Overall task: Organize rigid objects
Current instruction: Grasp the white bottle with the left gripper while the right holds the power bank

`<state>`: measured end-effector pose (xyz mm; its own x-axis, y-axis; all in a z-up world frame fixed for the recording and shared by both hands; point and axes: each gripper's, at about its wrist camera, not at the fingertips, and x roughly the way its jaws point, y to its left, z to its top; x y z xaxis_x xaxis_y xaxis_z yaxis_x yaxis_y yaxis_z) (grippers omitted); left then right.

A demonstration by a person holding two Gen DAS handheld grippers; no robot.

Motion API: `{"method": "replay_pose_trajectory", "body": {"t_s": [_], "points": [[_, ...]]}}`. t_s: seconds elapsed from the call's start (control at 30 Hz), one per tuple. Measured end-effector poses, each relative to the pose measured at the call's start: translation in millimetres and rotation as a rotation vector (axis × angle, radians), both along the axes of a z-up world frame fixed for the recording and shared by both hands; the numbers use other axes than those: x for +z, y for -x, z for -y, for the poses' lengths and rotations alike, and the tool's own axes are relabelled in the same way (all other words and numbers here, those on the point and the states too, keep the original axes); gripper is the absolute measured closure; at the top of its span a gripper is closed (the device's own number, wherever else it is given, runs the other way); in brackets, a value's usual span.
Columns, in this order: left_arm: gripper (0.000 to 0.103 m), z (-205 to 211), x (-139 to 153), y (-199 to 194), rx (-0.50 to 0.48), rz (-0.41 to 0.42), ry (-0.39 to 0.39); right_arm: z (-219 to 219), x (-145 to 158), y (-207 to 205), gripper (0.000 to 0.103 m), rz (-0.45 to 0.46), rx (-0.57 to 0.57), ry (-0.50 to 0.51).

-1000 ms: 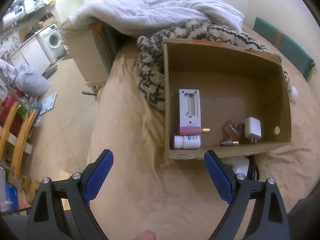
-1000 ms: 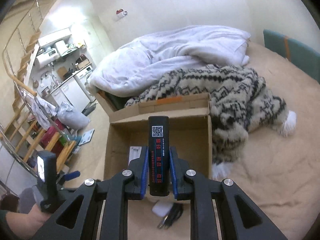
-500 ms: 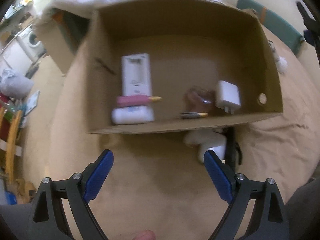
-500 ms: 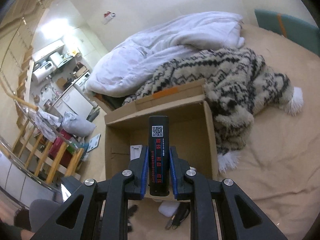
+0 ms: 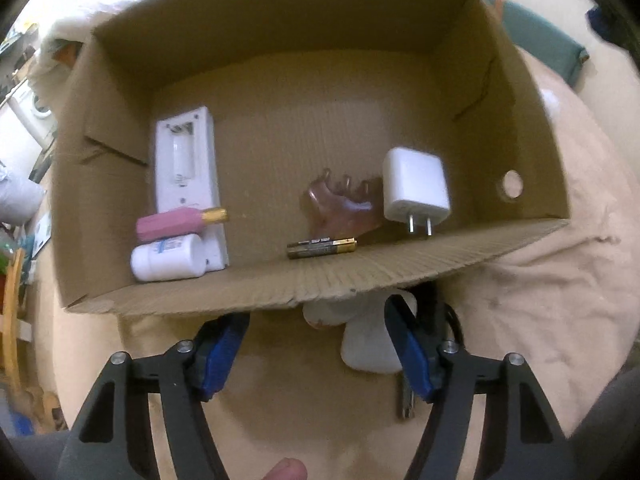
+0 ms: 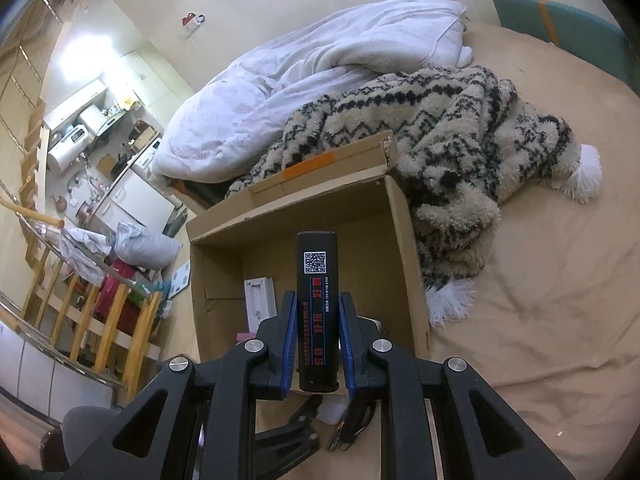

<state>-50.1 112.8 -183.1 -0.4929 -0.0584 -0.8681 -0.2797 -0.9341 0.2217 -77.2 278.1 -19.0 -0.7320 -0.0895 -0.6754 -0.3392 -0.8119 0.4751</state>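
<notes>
Cardboard box (image 5: 500,248), open-topped, resting on a bed (image 5: 540,320) covered in a tan sheet. Contents, along the near wall, left to right: a white pill bottle (image 5: 168,262) lying on its side; a pink tube (image 5: 176,224) with a gold tip, lying just above the bottle; a white flat device (image 5: 186,176) lying lengthwise, touching both; a black and gold battery (image 5: 322,248); a pinkish translucent hair clip (image 5: 340,208) just behind the battery; a white plug adapter (image 5: 416,190), prongs toward the near wall, just beside the clip. Outside the box, against its near wall: white objects (image 5: 368,344), not identifiable, with a black cable (image 5: 452,324) beside them. Left gripper (image 5: 316,350): just short of the box's near wall, above the sheet; jaws have just been closing and stand apart, nothing pressed between them; the right-hand jaw overlaps the white objects, contact not determinable. Right gripper (image 6: 318,344): above the near end of the box; jaws clamped on a black rectangular bar (image 6: 317,312) bearing a code label and red lettering, its long axis pointing forward over the box. Beyond the box: a patterned fleece blanket (image 6: 460,168) and a white duvet (image 6: 320,80).
</notes>
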Motion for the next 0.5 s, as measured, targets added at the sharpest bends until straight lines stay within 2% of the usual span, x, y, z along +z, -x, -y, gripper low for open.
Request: {"method": "replay_pose_trajectory", "body": {"t_s": [0.03, 0.1, 0.17, 0.2, 0.5], "points": [[0.043, -0.7, -4.0, 4.5, 0.006, 0.011, 0.003, 1.0, -0.1, 0.4, 0.082, 0.003, 0.002, -0.006], [0.059, -0.7, -5.7, 9.9, 0.011, 0.009, 0.004, 2.4, -0.8, 0.9, 0.082, 0.009, 0.007, -0.012], [0.062, 0.4, -3.4, 13.7, 0.014, -0.003, -0.007, 2.9, -1.5, 1.3, 0.082, 0.014, 0.01, -0.015], [0.077, 2.3, -3.0, 15.7, 0.02, 0.007, -0.02, 3.3, -1.7, 1.7, 0.082, 0.017, 0.011, -0.019], [0.079, 22.4, 11.5, 8.5, 0.083, 0.006, 0.005, 10.2, -4.6, 6.4, 0.082, 0.041, 0.033, -0.047]]}}
